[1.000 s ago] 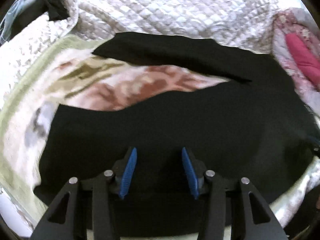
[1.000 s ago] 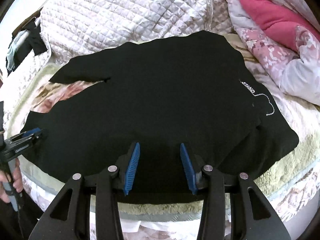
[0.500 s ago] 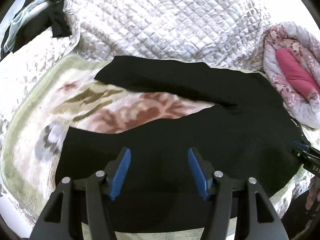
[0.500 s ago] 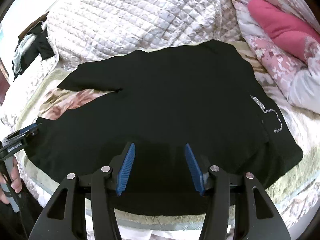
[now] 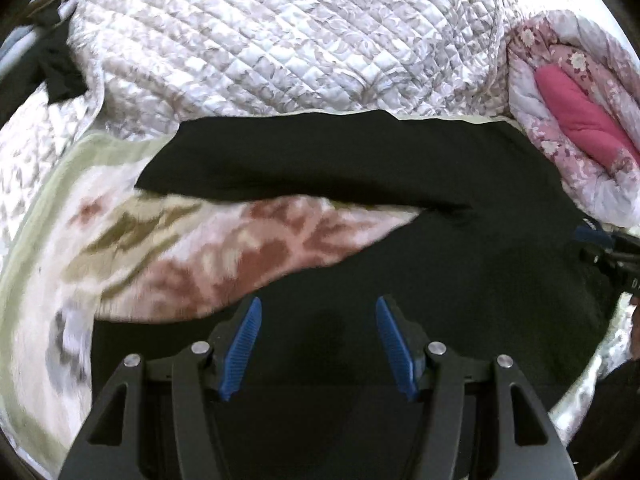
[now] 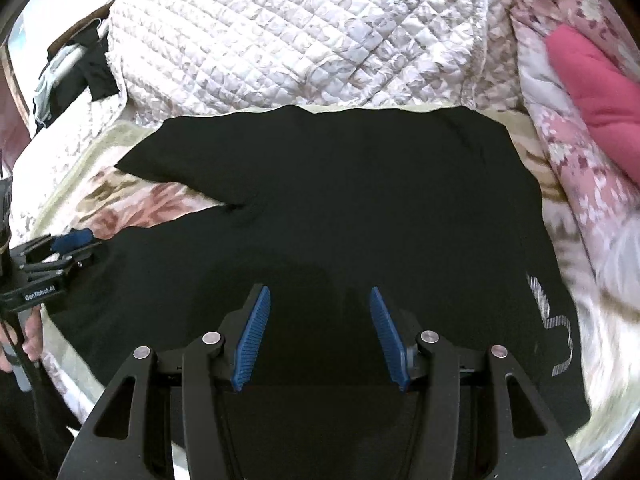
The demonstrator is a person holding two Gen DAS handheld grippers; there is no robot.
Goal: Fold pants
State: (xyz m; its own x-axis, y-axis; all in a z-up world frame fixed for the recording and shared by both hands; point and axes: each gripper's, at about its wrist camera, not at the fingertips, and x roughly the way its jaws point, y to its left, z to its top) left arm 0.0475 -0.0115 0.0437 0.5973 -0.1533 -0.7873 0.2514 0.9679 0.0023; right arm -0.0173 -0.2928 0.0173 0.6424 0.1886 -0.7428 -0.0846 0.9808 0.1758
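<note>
Both grippers, left (image 5: 318, 346) and right (image 6: 320, 338), hung tilted down over the near edge of the pants (image 6: 340, 208), jaws apart and empty, the right's just widened. The pants lay spread flat on the blanket (image 5: 192, 256), legs still splayed, so folding looked barely begun.

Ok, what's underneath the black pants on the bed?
The black pants lie spread on a floral blanket, which shows in the gap between the two legs and around the edges. A white quilt lies behind. Whatever is directly beneath the fabric is covered.
</note>
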